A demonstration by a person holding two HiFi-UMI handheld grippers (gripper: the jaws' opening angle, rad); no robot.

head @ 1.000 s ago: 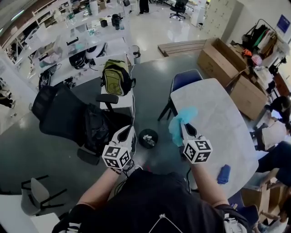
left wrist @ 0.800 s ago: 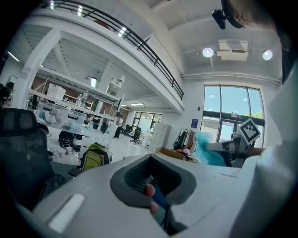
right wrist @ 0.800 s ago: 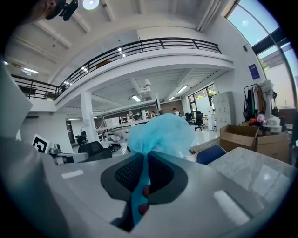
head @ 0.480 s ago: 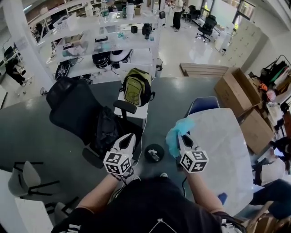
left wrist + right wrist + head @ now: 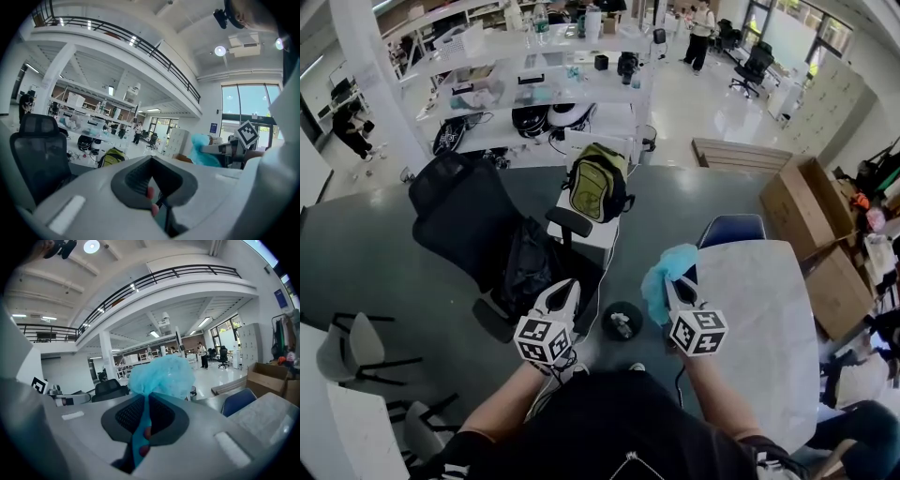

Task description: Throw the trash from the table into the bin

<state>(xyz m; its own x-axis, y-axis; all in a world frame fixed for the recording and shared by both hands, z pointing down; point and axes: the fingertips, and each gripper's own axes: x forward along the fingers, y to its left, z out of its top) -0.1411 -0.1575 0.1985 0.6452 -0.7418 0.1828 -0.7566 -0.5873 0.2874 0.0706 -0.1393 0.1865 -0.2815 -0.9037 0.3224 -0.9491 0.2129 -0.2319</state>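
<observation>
Blue crumpled trash [image 5: 664, 277] pinched in right claw [image 5: 673, 292]; bin [image 5: 622, 321] on floor [image 5: 394, 272] at its 8 o'clock. Left claw [image 5: 566, 292] clenched, empty. Centre over bin opening, drop low; light stuff drifts.

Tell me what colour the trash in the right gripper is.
Light blue, near turquoise. The crumpled trash shows best in the right gripper view.

Open floor round the bin
The small round black bin [image 5: 622, 320] sits on open dark floor [image 5: 375, 277] ahead of me; black mesh office chair [image 5: 461, 216] hems my left, white marble-topped table [image 5: 764, 309] my right.
</observation>
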